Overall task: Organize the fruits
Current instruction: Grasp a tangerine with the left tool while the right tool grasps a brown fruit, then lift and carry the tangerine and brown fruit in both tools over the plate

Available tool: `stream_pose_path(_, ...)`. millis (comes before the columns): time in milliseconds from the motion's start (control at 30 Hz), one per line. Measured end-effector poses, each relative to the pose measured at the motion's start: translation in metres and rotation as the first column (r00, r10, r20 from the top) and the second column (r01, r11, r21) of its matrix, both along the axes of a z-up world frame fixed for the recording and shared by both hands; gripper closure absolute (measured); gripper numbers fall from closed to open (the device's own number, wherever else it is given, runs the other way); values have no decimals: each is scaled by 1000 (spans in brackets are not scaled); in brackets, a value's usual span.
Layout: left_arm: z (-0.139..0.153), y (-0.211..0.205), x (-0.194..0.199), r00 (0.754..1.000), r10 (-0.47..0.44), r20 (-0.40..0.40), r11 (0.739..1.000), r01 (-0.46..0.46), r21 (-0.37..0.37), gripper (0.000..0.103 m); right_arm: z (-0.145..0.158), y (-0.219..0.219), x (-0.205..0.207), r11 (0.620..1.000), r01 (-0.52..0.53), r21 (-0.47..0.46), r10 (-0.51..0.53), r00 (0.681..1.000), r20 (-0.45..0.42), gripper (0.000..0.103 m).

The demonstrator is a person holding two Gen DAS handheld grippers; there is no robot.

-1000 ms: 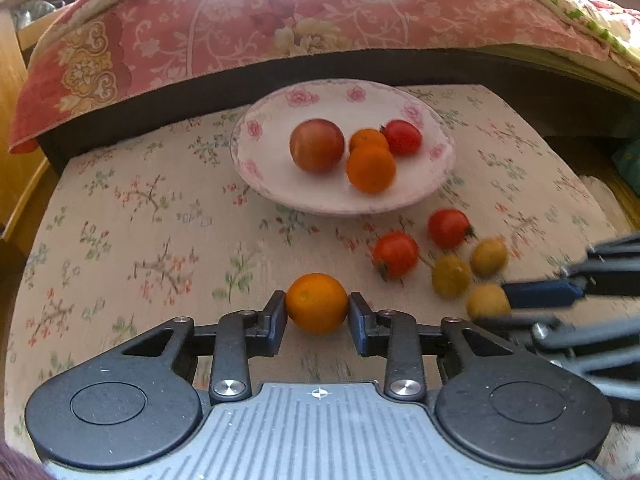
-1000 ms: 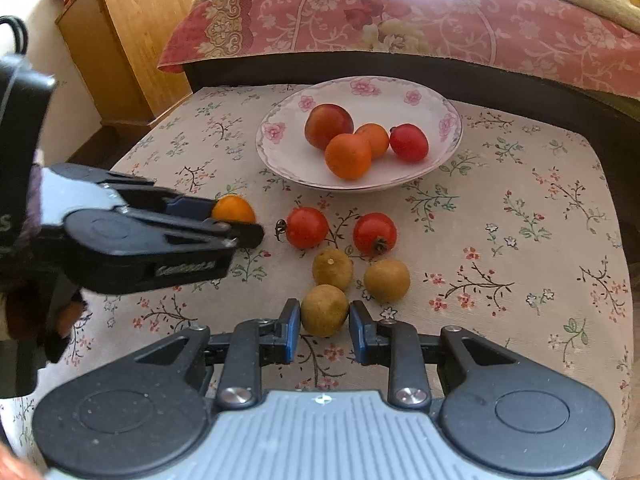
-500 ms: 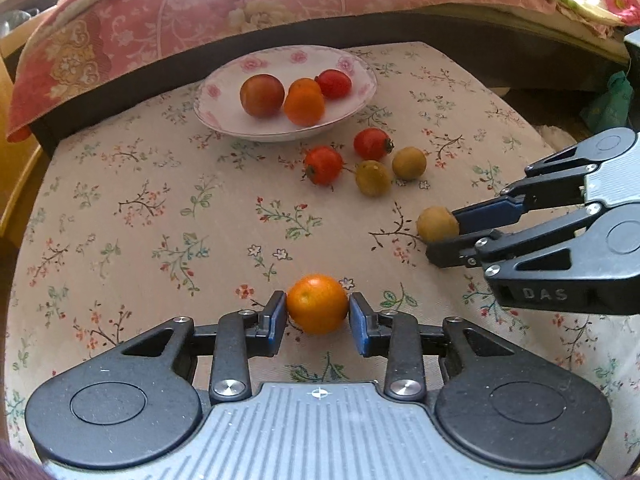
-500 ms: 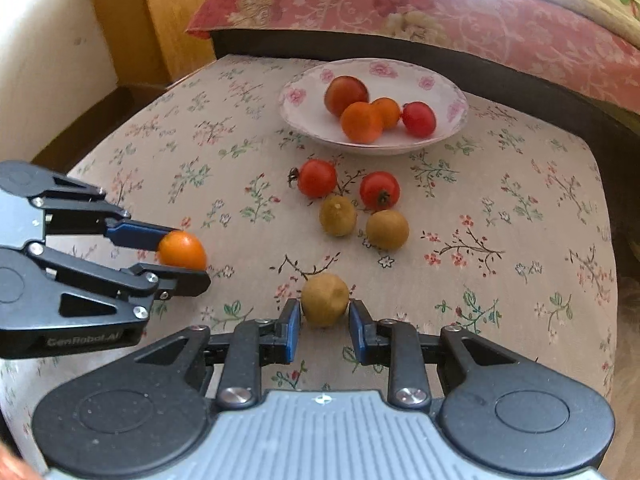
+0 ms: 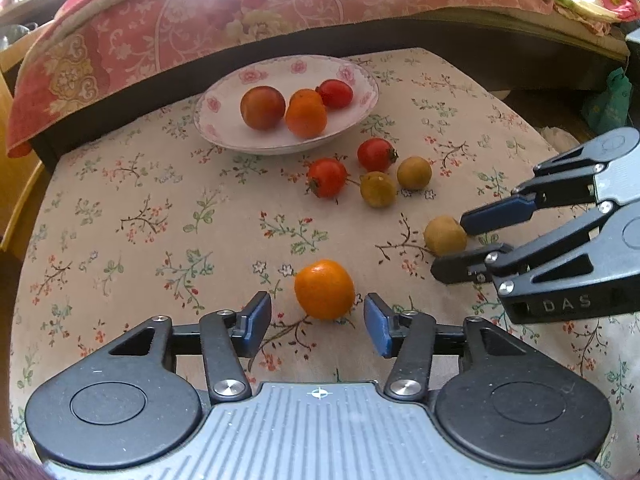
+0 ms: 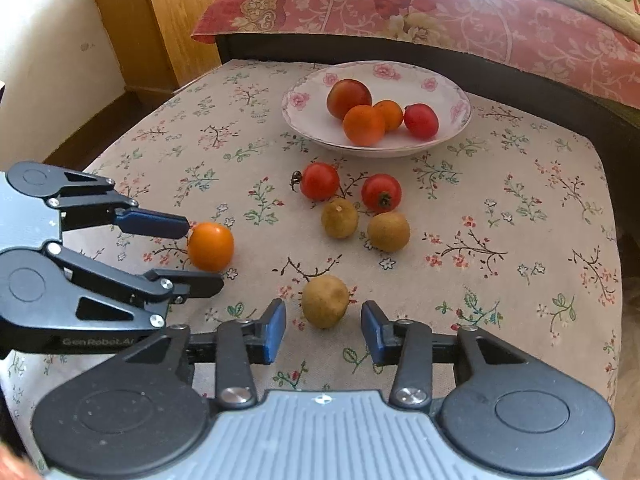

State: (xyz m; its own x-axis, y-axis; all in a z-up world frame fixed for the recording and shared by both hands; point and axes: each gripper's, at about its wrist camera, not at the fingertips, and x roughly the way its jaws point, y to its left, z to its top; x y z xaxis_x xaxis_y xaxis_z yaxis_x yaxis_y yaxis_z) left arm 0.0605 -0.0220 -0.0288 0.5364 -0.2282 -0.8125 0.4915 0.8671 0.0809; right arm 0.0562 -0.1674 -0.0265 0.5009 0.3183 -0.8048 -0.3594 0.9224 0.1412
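Both sets of jaws opening — left gripper (image 5: 318, 322) off the orange (image 5: 324, 289), right gripper (image 6: 323, 330) off the longan (image 6: 325, 300), both fruits loose on the floral cloth (image 5: 140, 216) — could roll away.

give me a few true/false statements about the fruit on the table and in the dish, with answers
1. The dish holds four fruits. True.
2. The orange fruit is squeezed between the left tool's pads. False: it sits on the cloth, pads clear, jaws opening.
3. Two red tomatoes lie on the cloth outside the dish. True.
4. The right tool has lifted the brown fruit above the dish. False: it rests on the cloth between opening jaws.
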Motion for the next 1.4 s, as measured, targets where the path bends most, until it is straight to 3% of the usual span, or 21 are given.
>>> stream_pose_path(533, -6, -12, 11, 1000, -2, 8, 1000, 2, -7, 44, -1, 0, 4, 1000, 5, -6, -5, 1000, 23, 59)
stream_pose_path(700, -6, -12, 10, 1000, 2, -1, 1000, -2, -4, 56, -1, -2, 4, 1000, 7, -11, -7, 1000, 24, 60)
stream_pose_path(800, -6, -13, 11, 1000, 8, -7, 1000, -8, -4, 61, -1, 0, 4, 1000, 3, -16, -3, 1000, 27, 69)
stream_pose_path(1133, -2, -15, 11, 1000, 12, -8, 1000, -12, 2, 62, 0, 3, 6, 999, 5, -38, -4, 1000, 24, 73)
stream_pose_path(1400, 14, -20, 16, 999, 22, 35, 999, -21, -25, 62, 12, 5, 10, 1000, 20, -24, -19, 998, 56, 73)
